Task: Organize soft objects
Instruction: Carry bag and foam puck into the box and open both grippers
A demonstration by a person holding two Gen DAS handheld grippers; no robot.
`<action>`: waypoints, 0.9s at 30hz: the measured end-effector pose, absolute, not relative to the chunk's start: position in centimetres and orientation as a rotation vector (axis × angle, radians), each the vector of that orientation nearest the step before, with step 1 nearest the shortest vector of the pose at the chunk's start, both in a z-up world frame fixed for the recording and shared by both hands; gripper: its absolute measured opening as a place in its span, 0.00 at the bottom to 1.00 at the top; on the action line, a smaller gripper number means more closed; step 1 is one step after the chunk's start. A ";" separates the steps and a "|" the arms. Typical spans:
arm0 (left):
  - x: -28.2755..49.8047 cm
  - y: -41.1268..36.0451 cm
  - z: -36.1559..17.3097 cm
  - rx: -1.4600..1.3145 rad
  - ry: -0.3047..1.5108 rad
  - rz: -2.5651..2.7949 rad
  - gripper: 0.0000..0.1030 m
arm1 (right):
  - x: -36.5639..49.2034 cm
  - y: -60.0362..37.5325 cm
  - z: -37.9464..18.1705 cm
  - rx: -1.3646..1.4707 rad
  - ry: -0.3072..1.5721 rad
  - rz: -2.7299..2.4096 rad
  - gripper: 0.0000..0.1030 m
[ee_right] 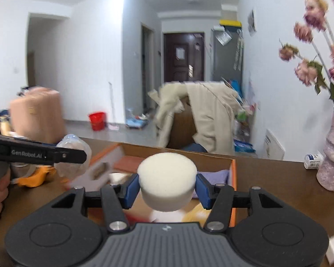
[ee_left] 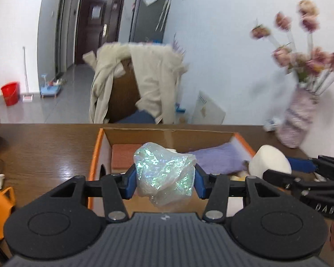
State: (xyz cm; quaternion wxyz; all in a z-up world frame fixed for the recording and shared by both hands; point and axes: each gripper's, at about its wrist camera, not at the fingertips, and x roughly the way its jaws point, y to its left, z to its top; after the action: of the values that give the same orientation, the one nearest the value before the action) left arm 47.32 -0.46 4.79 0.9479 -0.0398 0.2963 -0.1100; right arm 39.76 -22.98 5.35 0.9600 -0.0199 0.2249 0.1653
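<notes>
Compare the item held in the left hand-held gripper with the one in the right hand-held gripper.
The crumpled iridescent film wad is irregular and wrinkled; the white foam puck is a smooth, round disc. The wad glitters green and blue and looks translucent; the puck is matte, opaque white. Both are pinched between blue pads, the wad by the left hand-held gripper, the puck by the right hand-held gripper, above the open cardboard box.

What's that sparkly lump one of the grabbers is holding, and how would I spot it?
Find the cardboard box with orange edges on the brown table. Right over its near side, the left gripper pinches a crumpled film wad between blue pads. Unlike the smooth white sponge in the right gripper, it is translucent and glitters green-pink.
</notes>
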 end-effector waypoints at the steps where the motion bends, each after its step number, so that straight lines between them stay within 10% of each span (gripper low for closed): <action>1: 48.9 -0.7 4.0 -0.077 0.624 -0.214 0.49 | 41.7 -22.7 4.9 -0.041 0.487 0.330 0.52; 7: 55.7 -2.4 -0.9 -0.020 0.775 -0.153 0.49 | 50.7 -20.8 0.6 -0.072 0.654 0.284 0.52; 11: 56.3 -2.4 -2.0 -0.021 0.781 -0.139 0.70 | 52.7 -19.7 -1.8 -0.098 0.735 0.264 0.54; 27: 48.2 -1.1 6.9 0.024 0.622 -0.147 0.85 | 48.3 -21.3 3.6 -0.094 0.632 0.262 0.71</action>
State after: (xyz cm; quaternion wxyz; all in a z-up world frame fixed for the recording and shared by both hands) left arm 48.24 -1.09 6.93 0.9493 0.0120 0.3058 -0.0721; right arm 48.29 -21.29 3.60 0.9409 -0.0461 0.3098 0.1285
